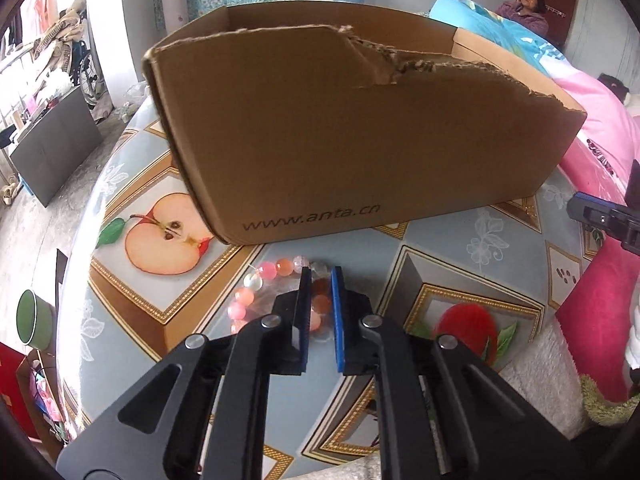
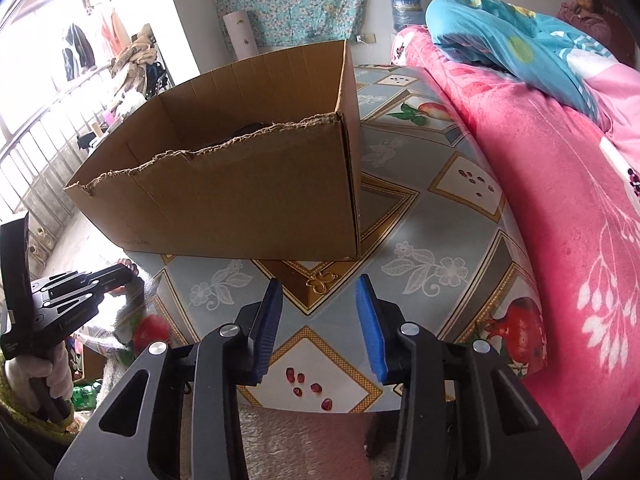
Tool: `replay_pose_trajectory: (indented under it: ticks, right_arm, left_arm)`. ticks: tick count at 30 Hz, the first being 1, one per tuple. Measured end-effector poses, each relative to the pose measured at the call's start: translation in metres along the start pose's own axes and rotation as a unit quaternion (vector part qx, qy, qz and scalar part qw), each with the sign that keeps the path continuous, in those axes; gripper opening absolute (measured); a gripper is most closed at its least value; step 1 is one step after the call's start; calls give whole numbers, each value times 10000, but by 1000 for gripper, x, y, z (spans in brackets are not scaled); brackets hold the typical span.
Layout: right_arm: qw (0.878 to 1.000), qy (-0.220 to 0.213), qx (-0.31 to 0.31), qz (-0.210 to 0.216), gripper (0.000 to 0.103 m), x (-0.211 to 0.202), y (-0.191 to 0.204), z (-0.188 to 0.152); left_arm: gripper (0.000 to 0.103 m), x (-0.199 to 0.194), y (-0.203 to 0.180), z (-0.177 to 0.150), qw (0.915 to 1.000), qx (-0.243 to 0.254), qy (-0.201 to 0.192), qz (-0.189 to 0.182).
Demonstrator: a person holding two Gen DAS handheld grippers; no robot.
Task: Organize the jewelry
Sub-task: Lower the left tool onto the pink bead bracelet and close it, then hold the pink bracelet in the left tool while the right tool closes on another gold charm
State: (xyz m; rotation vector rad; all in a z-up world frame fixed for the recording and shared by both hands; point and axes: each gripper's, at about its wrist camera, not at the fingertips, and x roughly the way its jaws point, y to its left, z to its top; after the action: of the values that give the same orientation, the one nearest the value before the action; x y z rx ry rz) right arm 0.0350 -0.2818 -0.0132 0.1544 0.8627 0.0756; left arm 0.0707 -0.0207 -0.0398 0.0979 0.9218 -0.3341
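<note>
1. Where the left gripper [image 1: 321, 276] reaches over the table [image 1: 472, 248], its blue pads [image 1: 338, 312] stand narrowly apart around one side of a bead bracelet [image 1: 256, 280]; whether they press the beads cannot be told.
2. Bracelet: pink, orange and clear beads, lying on the fruit-print cloth just before the cardboard box [image 1: 360, 140].
3. Box wall torn and jagged along its top edge; open above.
4. Right gripper [image 2: 320, 284] jaws spread wide, holding nothing, poised over the cloth.
5. Small gold trinket [image 2: 322, 280] lies between the right fingertips, close to the box's base.
6. Pink blanket [image 2: 560, 220] borders the table.
</note>
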Motion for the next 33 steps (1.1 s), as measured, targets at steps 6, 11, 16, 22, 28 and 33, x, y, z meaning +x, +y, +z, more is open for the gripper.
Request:
replay_pose_trajectory:
  ticks: [6,11,16,22,28,33]
  right_arm:
    - [9998,201,-70,-6,31,21,3,7]
    - [9993,339,-53,-140,30,35,11,6]
    - [9986,368,-148,-345,28,44,16,5]
    - [9980,398,-191,-461,12,49,16,8]
    - [9981,430,-147,-411,3,50,14,11]
    - [9982,514,-111,-292,4,49,15,11]
  left_arm:
    - [9,2,-18,0,9996,188,16,-192]
    - [9,3,-21,0,9994,222,1,-247]
    - [9,3,-20,-1,9992,249,-15,-305]
    - [9,5,-17,0,9990,208,-53,-396]
    - [9,3,-12,-3,9988,184,-79,-455]
    - [9,2,-9,-4,9987,160,-90,-484]
